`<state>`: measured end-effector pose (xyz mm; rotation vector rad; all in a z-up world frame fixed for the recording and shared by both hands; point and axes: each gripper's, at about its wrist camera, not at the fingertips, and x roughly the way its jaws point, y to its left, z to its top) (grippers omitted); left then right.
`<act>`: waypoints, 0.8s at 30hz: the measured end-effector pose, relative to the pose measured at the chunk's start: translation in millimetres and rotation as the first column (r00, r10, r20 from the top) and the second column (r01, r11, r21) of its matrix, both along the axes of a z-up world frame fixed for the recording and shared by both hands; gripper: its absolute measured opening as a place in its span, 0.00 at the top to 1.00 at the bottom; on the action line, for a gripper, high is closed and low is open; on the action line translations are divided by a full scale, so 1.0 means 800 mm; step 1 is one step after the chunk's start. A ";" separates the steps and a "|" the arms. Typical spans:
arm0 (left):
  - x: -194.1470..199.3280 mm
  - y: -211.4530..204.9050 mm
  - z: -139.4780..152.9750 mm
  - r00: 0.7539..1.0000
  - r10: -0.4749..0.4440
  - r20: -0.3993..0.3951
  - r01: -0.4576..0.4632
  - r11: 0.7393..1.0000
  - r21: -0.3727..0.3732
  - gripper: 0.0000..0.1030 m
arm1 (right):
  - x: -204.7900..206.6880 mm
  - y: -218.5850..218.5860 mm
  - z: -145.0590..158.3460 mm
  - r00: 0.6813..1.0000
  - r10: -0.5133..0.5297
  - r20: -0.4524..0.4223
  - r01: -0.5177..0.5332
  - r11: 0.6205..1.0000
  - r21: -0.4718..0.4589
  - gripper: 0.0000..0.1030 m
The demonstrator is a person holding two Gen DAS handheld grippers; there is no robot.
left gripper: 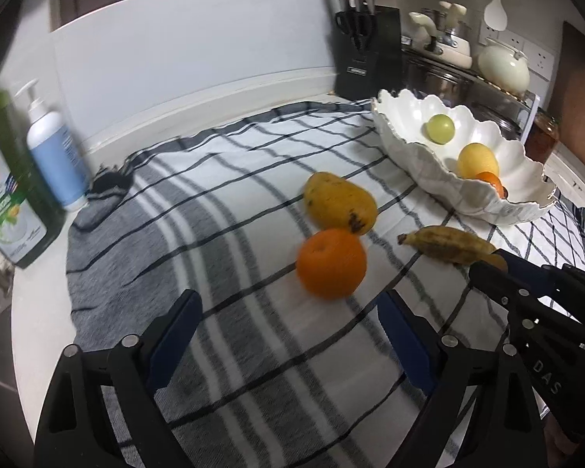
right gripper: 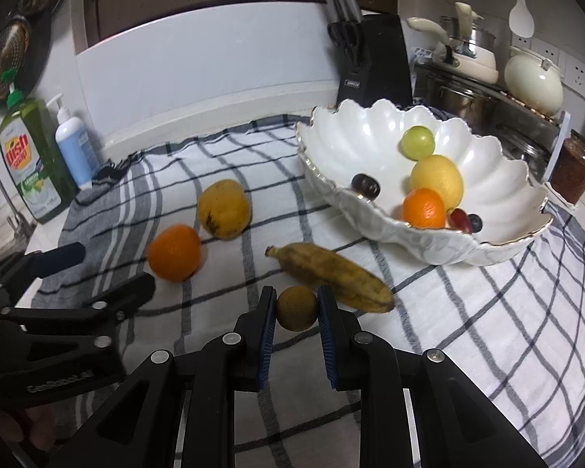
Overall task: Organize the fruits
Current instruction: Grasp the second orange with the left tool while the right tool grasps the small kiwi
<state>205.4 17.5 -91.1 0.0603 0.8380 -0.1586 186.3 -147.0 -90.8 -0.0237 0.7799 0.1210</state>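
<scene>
Looking along the left gripper, its blue-padded jaws are seen standing wide apart over the checked cloth with nothing between them. An orange lies at about 12 o'clock from the fingertips, and a mango is found just behind it, apparently touching it. A spotted banana is placed at 2 o'clock, and the scalloped white bowl sits farther off in the same direction, with a green round fruit, a yellow fruit and a second orange inside. The right gripper's fingertips are seen at the banana's near end. From the right wrist view, the right gripper is closed on a small round brownish fruit, which is pinched between both pads just above the cloth. The banana lies just beside it at 1 o'clock, the bowl at 2 o'clock, the orange and mango at 10 to 11 o'clock. A dish-soap bottle and a pump bottle are stood at the far left.
</scene>
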 end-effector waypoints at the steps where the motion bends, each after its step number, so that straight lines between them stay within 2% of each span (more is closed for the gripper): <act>1: 0.004 -0.005 0.000 1.000 -0.013 -0.001 0.013 1.000 0.005 0.20 | 0.001 -0.002 0.001 1.000 -0.006 0.002 0.006 1.000 0.003 0.78; 6: 0.020 -0.018 -0.009 0.999 -0.047 -0.014 0.047 0.999 0.014 0.22 | 0.006 -0.013 -0.002 0.999 -0.038 -0.005 0.039 0.999 0.016 0.78; 12: 0.035 -0.028 -0.027 0.996 -0.076 -0.045 0.077 0.997 0.006 0.33 | 0.011 -0.018 -0.006 0.998 -0.061 -0.013 0.062 0.998 0.020 0.78; 17: 0.045 -0.033 -0.037 0.994 -0.086 -0.061 0.086 0.996 0.005 0.38 | 0.013 -0.018 -0.008 0.998 -0.068 -0.017 0.068 0.997 0.028 0.78; 22: 0.052 -0.033 -0.039 0.994 -0.096 -0.061 0.095 0.995 -0.015 0.53 | 0.015 -0.018 -0.010 0.997 -0.075 -0.025 0.076 0.997 0.035 0.78; 24: 0.053 -0.032 -0.039 0.994 -0.095 -0.057 0.094 0.995 -0.020 0.56 | 0.015 -0.018 -0.012 0.997 -0.075 -0.027 0.076 0.996 0.035 0.78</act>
